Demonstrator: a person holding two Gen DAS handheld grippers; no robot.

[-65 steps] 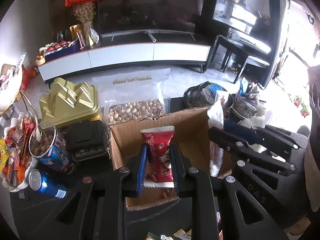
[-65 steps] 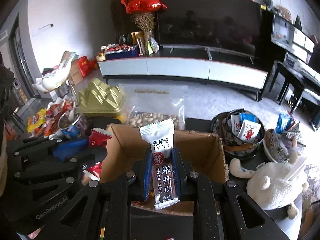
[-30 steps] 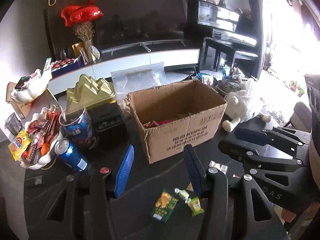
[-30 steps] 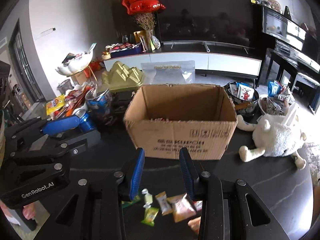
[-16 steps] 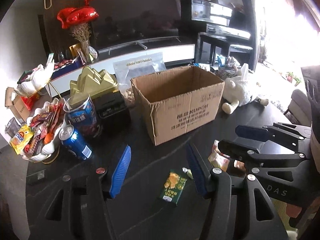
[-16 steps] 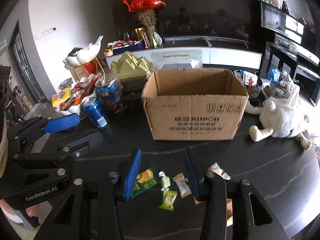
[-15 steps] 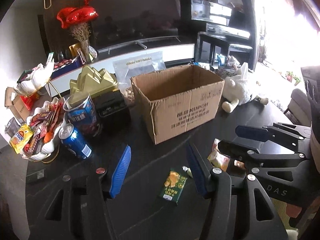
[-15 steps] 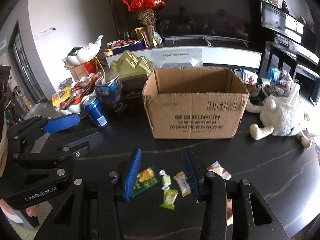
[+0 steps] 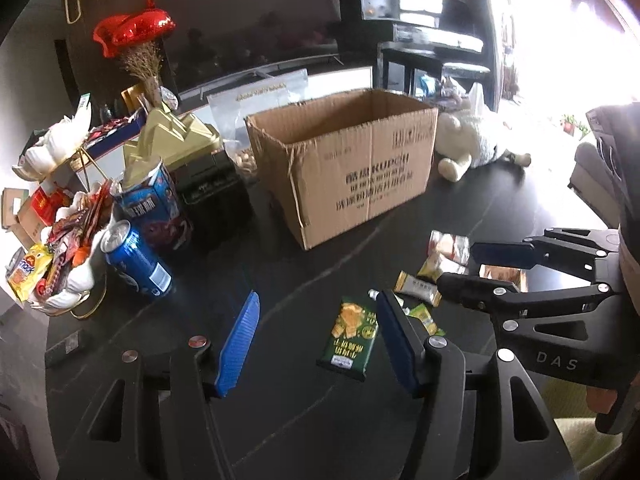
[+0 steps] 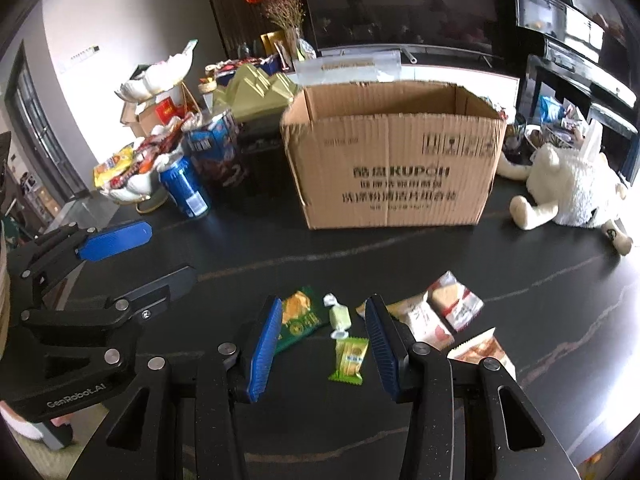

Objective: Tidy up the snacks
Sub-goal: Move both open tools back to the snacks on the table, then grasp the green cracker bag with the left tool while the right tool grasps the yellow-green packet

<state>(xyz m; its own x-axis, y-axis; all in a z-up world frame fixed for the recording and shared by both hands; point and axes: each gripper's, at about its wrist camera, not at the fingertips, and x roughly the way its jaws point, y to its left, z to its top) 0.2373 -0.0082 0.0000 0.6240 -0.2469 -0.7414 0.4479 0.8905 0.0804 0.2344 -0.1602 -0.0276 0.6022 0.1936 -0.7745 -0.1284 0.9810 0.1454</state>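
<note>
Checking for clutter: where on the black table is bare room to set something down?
Bare: the black table between the cardboard box and the loose snack packets, and right of them toward the white plush toy. Crowded: left of the box, around the blue can.

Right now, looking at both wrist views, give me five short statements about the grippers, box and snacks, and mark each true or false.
1. The left gripper holds a snack. False: its jaws are open and empty.
2. The green packet lies on the table. True.
3. The box lies on its side. False: it stands upright, top open.
4. The right gripper is open above small snacks. True.
5. The blue can is inside the box. False: it stands to the box's left.
</note>
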